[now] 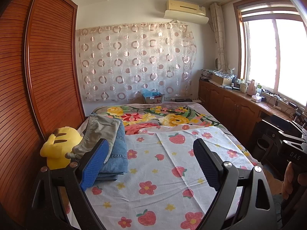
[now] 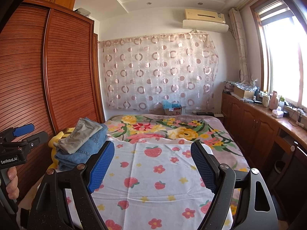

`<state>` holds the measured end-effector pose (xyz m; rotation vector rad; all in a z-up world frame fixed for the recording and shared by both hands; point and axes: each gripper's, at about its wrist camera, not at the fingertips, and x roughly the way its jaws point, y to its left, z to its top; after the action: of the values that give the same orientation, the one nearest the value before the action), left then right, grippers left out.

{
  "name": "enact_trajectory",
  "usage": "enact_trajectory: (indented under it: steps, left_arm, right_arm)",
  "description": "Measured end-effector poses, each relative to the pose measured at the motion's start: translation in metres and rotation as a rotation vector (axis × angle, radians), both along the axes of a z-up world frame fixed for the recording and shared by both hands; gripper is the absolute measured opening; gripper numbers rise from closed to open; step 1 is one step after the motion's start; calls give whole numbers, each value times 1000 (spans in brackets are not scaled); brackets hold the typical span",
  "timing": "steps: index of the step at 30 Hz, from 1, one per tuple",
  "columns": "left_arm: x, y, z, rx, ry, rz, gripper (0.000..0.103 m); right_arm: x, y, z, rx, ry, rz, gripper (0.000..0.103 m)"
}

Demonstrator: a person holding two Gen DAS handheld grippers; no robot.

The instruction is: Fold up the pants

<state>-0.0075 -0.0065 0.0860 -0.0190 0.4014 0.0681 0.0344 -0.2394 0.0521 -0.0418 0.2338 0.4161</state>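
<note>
A stack of folded pants lies at the bed's left edge: grey pants (image 1: 101, 128) (image 2: 82, 134) on top of blue jeans (image 1: 119, 153) (image 2: 84, 151). My left gripper (image 1: 151, 142) hovers open over the strawberry-print sheet (image 1: 153, 172), with its left pad just in front of the jeans and nothing between the fingers. My right gripper (image 2: 152, 144) is also open and empty above the same sheet (image 2: 153, 172), to the right of the stack. Each view catches the other gripper at its side edge, held in a hand (image 2: 11, 182).
A yellow plush toy (image 1: 57, 147) sits behind the stack against the brown slatted wardrobe (image 1: 48, 67). A flowered blanket (image 1: 163, 117) covers the far half of the bed. Wooden cabinets (image 1: 230, 105) with clutter on top run under the window on the right.
</note>
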Motion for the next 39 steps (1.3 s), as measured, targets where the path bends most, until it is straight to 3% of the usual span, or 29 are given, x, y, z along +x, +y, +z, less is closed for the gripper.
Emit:
enact_trajectory:
  steps: [39]
  left_arm:
    - [0, -2, 0, 2, 0, 1, 90]
  right_arm:
    - [0, 2, -2, 3, 2, -3, 84]
